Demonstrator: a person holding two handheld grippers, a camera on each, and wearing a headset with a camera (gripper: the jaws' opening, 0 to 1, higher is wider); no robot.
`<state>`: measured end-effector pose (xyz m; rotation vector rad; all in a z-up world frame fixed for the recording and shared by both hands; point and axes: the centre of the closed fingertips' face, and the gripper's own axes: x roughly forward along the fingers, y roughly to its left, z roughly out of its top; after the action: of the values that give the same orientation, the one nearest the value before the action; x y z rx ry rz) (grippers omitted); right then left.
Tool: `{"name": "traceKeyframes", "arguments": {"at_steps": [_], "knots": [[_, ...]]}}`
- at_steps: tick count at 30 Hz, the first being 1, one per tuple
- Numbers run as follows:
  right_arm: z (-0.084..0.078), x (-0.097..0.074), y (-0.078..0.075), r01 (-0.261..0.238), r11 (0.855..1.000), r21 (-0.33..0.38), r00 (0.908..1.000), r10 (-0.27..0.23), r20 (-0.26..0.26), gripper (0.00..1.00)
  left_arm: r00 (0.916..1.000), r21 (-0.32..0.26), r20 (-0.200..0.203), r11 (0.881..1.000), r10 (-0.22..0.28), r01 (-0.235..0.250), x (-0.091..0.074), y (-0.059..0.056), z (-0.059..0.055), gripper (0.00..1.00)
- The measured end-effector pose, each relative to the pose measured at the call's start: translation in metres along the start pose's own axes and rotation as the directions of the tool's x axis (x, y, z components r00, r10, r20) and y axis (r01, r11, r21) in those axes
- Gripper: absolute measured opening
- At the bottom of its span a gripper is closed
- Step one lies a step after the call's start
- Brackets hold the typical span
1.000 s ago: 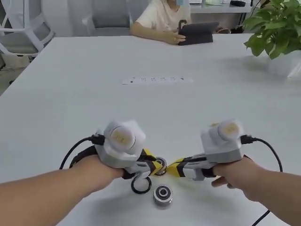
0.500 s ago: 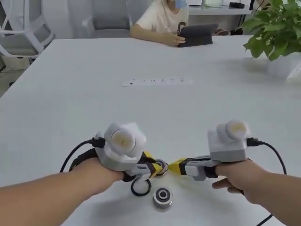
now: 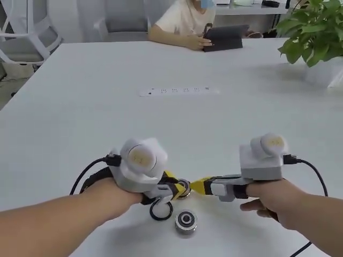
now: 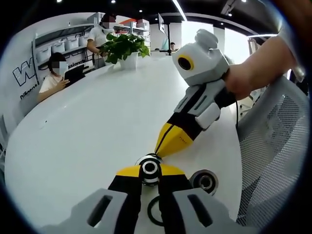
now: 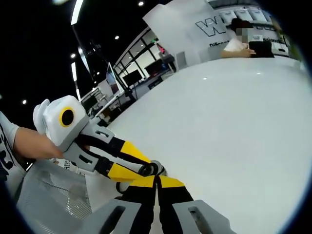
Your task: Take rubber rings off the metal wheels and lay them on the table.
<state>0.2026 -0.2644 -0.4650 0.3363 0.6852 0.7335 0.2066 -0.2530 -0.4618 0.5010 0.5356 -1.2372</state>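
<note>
White tabletop (image 3: 80, 96) runs back to a far edge where a person (image 3: 185, 21) sits over a tablet (image 3: 224, 38). A plant (image 3: 313, 32) stands at the far right corner, and a power strip (image 3: 177, 91) lies flat around the middle. All the work sits close to the near edge.

The left gripper (image 3: 177, 188) has its fingers closed on a metal wheel (image 4: 149, 167) — gripped across its sides, with its bore facing back along the fingers in the left gripper view. The right gripper (image 3: 195, 186) comes in from the opposite side. Its fingers are pressed together to a point, and that point touches the wheel's rim. Whether any rubber is pinched between them I cannot tell.

One black rubber ring (image 3: 161, 210) lies loose on the tabletop, just under the left gripper's fingers. A second wheel (image 3: 185, 220) lies flat just beside that ring, nearer the near edge — apart from both grippers.
</note>
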Motion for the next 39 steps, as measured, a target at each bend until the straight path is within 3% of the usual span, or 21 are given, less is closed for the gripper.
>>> {"name": "traceKeyframes", "arguments": {"at_steps": [22,28,30,39], "knots": [[0.002,0.001,0.009,-0.023,1.000,0.003,0.9997,0.023,-0.001,0.00,0.9999,0.019,-0.015,1.000,0.001,-0.001,0.000,0.000,0.000,0.07],[0.003,0.003,0.013,-0.039,0.999,0.001,0.9992,0.039,0.003,0.00,0.9999,0.018,-0.016,1.000,0.001,-0.001,0.000,0.000,0.000,0.07],[0.004,0.004,0.021,-0.075,0.997,0.008,0.9972,0.075,0.012,0.00,0.9999,0.019,-0.016,1.000,0.003,-0.002,0.000,0.000,0.000,0.07],[0.004,0.002,0.019,-0.082,0.997,0.008,0.9965,0.082,0.014,0.00,0.9999,0.011,-0.012,1.000,0.004,-0.004,0.000,0.000,0.000,0.07]]}}
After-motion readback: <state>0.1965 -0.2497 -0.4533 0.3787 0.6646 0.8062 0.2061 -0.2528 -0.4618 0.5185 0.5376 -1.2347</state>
